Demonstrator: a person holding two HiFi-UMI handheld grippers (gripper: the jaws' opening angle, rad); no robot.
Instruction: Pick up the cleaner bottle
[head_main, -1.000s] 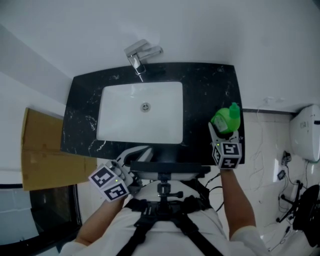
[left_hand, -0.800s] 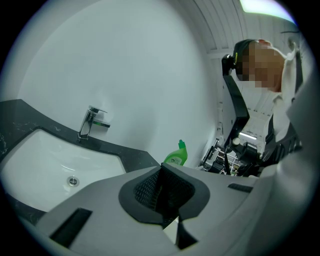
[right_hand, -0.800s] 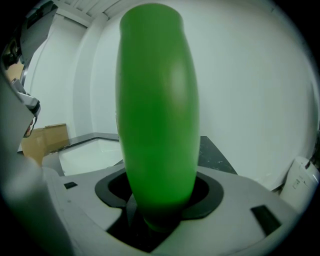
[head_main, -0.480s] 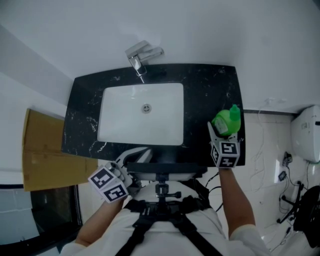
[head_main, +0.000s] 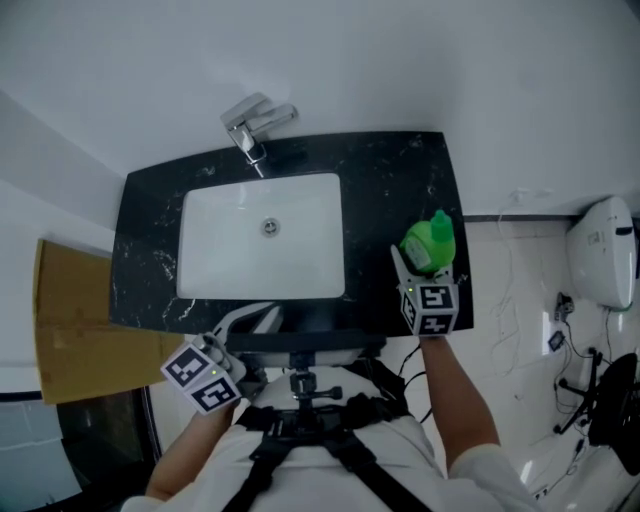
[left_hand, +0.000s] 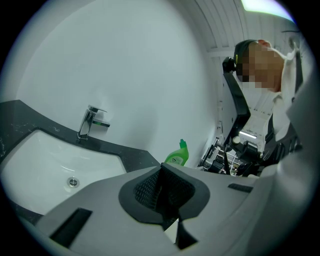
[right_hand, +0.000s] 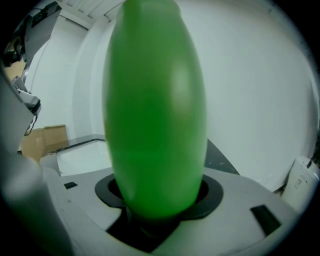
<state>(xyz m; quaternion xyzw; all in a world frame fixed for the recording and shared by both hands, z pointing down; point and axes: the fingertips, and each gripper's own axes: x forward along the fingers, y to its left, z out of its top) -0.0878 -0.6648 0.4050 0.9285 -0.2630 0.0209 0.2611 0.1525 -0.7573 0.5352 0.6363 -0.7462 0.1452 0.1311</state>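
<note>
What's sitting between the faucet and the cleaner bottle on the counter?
Nothing: only bare black countertop lies between faucet and cleaner bottle, seen in the head view.

Close up, filling the middle: green cleaner bottle (right_hand: 157, 115), clamped low down between the jaws of the right gripper (right_hand: 159, 202). Behind at left, white basin (right_hand: 82, 152) in dark counter (right_hand: 222, 156), brown cardboard (right_hand: 42, 140) beyond. Far right, blurred, perhaps a white tank (right_hand: 300, 182).

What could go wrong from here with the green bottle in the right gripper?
1. The right gripper grips the cleaner bottle on its rounded, smooth body, so it may slip or tip once lifted.
2. The bottle stands near the right end of the counter, so a slip might send it over that edge.
</note>
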